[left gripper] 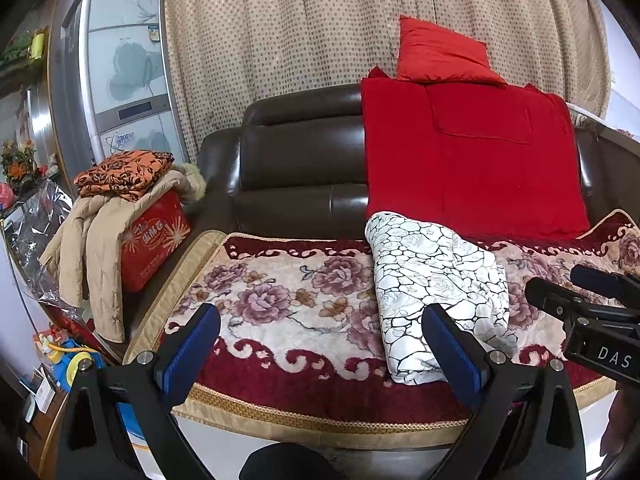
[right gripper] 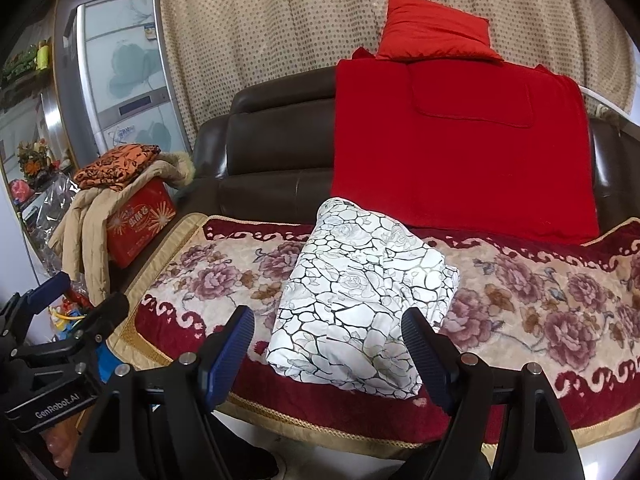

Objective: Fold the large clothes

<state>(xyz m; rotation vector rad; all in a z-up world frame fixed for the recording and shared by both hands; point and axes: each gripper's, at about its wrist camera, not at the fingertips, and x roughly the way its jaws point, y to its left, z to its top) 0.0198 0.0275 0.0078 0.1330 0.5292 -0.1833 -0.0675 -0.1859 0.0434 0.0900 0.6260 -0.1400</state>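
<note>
- A brown leather sofa (right gripper: 276,152) stands before a dotted beige curtain (right gripper: 280,20), its seat covered by a floral blanket (right gripper: 540,300).
- One folded white patterned garment (right gripper: 360,292) lies on that blanket.
- Two red cushions lean behind; one red box (left gripper: 154,240) sits beside.
- The left gripper (left gripper: 320,344) and right gripper (right gripper: 328,348) both hover with jaws apart, empty.

Each black tool (left gripper: 320,344) (right gripper: 328,344) carries ribbed blue pads (left gripper: 454,350), silver screws, white lettering.
</note>
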